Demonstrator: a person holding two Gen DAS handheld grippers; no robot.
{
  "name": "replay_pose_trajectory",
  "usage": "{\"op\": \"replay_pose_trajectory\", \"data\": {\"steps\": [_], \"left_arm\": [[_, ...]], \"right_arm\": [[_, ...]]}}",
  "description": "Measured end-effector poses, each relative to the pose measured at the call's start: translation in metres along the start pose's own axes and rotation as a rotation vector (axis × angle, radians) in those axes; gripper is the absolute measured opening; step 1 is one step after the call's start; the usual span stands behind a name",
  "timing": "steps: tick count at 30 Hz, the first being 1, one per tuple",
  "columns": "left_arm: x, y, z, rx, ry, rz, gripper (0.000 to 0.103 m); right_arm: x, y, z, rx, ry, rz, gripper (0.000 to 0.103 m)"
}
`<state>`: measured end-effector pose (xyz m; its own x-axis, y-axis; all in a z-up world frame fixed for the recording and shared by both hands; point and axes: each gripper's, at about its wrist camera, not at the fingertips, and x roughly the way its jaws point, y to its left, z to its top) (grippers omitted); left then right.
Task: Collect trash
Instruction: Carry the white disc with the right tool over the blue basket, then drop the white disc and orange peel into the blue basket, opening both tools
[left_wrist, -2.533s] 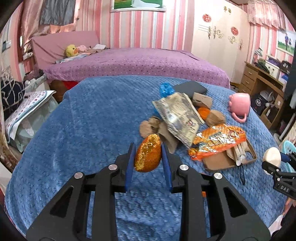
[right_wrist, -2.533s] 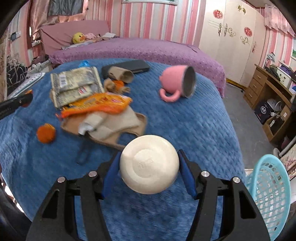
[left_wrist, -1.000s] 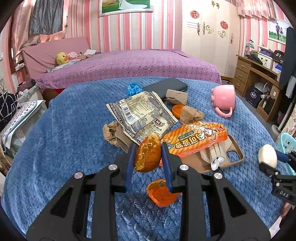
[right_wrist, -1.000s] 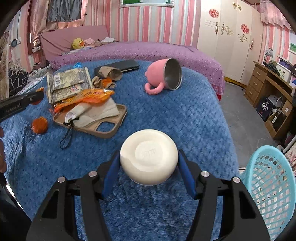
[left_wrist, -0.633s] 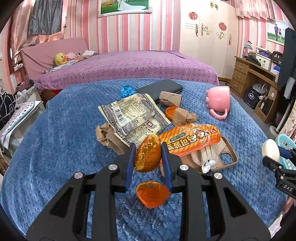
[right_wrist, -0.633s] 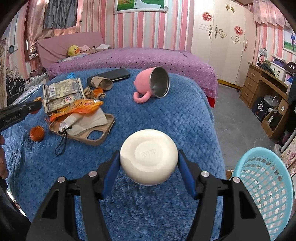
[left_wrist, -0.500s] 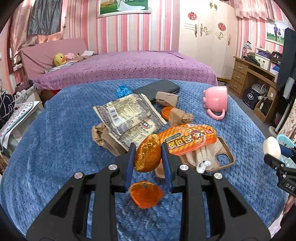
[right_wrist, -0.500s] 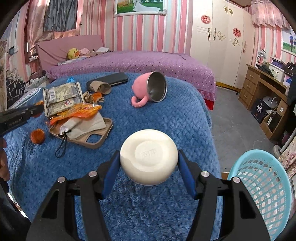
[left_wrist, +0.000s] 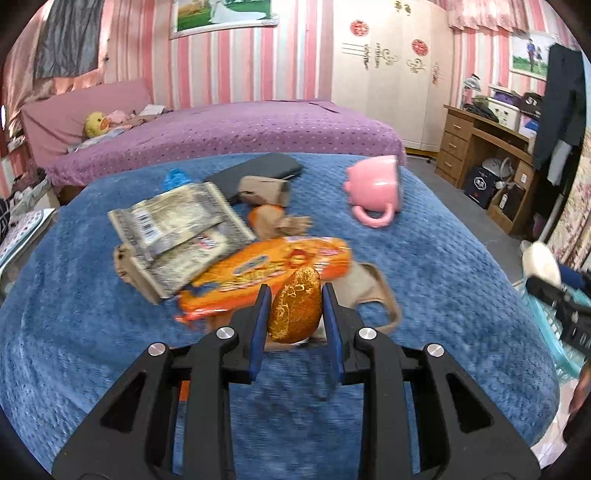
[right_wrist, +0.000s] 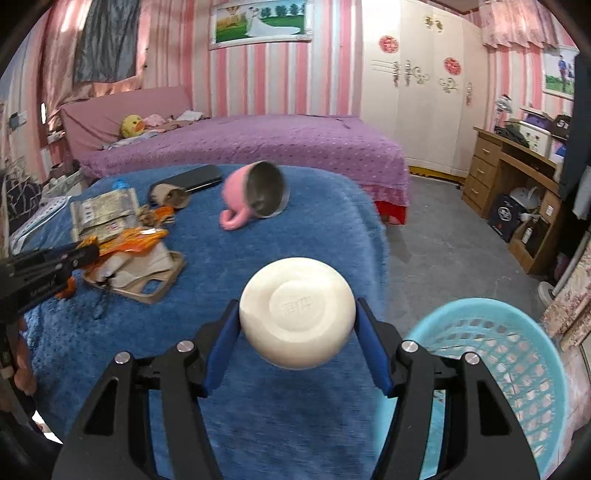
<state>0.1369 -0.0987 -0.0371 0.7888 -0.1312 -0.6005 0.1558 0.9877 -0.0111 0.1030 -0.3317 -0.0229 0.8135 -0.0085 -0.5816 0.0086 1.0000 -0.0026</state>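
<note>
1. Pink-striped walls are framing a blue bedspread (left_wrist: 92, 317) where the trash is lying: a grey wrapper (left_wrist: 173, 225), an orange wrapper (left_wrist: 258, 269) and a tan phone case (right_wrist: 147, 284).
2. Left gripper (left_wrist: 295, 306) is pinching an orange peel (left_wrist: 294, 304) between narrowly set jaws; the grip is slight, so the peel may be slipping out short of the basket (right_wrist: 491, 358).
3. Right gripper (right_wrist: 297, 314) is clamping a round white soap bar (right_wrist: 297, 312) with jaws set wide; its smooth curve could be sliding free and missing the rim.
4. Compared with earlier, both grippers are travelling rightward, the basket is looming larger, and the loose peel on the bedspread is dropping from the left view.
</note>
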Motion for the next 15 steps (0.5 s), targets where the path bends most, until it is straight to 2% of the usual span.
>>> {"op": "replay_pose_trajectory", "data": {"steps": [9, 15], "left_arm": [[-0.009, -0.059, 0.002, 0.048, -0.027, -0.055, 0.027], [-0.012, -0.091, 0.005, 0.061, -0.035, -0.089, 0.027]], "right_arm": [[-0.017, -0.105, -0.015, 0.115, 0.018, -0.152, 0.061], [-0.03, -0.149, -0.027, 0.148, 0.024, -0.218, 0.061]]}}
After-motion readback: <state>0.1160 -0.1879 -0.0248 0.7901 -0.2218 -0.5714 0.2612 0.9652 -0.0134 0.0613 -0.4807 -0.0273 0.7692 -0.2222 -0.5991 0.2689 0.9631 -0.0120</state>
